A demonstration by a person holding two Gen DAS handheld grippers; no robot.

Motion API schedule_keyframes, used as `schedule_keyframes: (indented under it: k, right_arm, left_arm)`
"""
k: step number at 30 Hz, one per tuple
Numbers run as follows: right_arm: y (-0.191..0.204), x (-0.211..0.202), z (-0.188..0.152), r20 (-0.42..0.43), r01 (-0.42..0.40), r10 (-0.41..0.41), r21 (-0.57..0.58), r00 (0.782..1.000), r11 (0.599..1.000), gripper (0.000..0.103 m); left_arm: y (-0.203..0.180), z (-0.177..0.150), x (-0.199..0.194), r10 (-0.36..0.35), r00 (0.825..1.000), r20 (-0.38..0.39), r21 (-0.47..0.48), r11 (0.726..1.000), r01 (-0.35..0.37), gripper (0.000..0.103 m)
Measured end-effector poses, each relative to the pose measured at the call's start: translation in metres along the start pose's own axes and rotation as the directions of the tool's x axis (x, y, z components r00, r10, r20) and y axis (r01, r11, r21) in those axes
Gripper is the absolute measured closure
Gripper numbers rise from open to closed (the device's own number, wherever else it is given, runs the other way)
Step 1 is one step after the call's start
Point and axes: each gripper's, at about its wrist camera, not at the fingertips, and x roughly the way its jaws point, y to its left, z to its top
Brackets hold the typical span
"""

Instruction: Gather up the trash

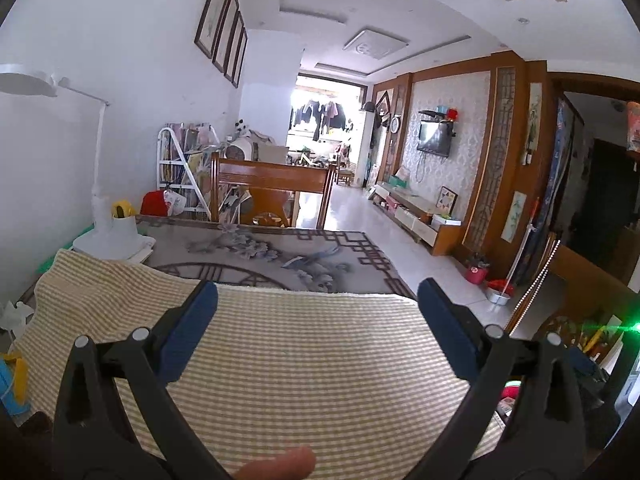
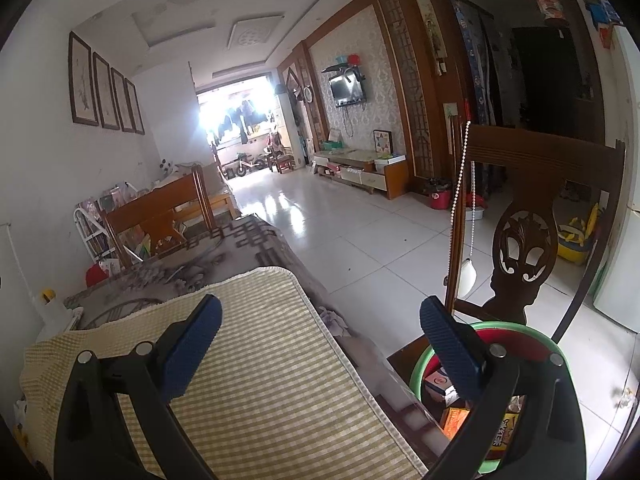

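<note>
My fingertip (image 1: 280,466) shows at the bottom edge of the left view, nearest the lens. Above it my left gripper (image 1: 318,320) is spread wide, grasping nothing, over a yellow checked mat (image 1: 304,364). My right gripper (image 2: 320,338) is likewise released and empty: one blue pad over the mat's right edge, the other over a green-rimmed bin (image 2: 520,330). The bin stands just right of the mat, below the table edge, on a dark wooden chair (image 2: 528,208). It holds the trash (image 2: 454,420): small flat packets, white, orange and yellow, lying jumbled, no clear long axis. I see no loose trash on the mat. My right hand is nearer the bin, which lies down and to the right of its fingers. Left of the mat, at the table's edge, sits a white lamp base (image 1: 114,240).
</note>
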Motion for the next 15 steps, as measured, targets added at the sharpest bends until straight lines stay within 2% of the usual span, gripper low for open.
schedule_keyframes:
  k: [15]
  right_arm:
    - [0.0060,0.0036,-0.0045,-0.017,0.008,-0.009,-0.050,1.000,0.999,0.007]
  left_arm:
    - [0.0075,-0.0008,0.0044,0.000,0.999,-0.045,-0.032,0.999,-0.002,0.005]
